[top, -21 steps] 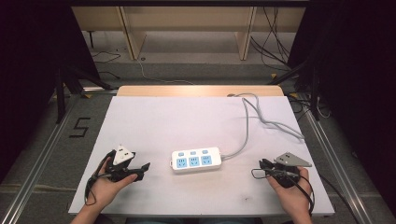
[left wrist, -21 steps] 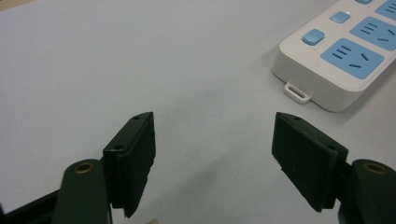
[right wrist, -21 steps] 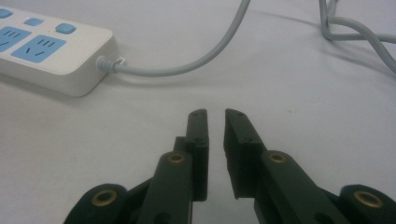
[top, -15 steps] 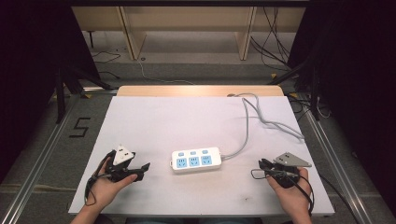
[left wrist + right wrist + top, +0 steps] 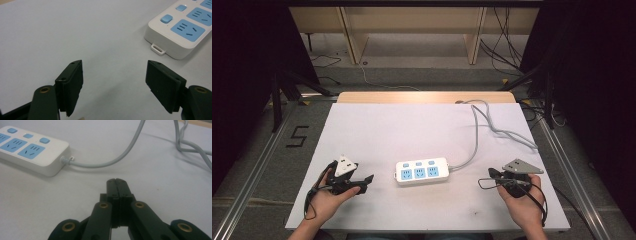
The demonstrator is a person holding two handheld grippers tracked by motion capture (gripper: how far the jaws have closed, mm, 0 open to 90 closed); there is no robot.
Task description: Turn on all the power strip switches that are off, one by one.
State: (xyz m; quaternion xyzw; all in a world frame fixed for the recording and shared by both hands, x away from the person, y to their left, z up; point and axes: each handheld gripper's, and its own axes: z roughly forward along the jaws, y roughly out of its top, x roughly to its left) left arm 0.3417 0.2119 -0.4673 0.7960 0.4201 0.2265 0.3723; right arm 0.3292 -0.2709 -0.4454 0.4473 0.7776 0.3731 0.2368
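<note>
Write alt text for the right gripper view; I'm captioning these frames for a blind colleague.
The right gripper has its two black jaws pressed shut, empty, low over a white table. Ahead to its left lies a white power strip with blue sockets, its grey cable curving away.

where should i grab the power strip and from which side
Take the power strip across its narrow width, on the long plain side walls, coming straight down from above. It lies flat, sockets up, and the grey cable leaves its right end, so the left end, nearer the open left gripper, looks easiest.
</note>
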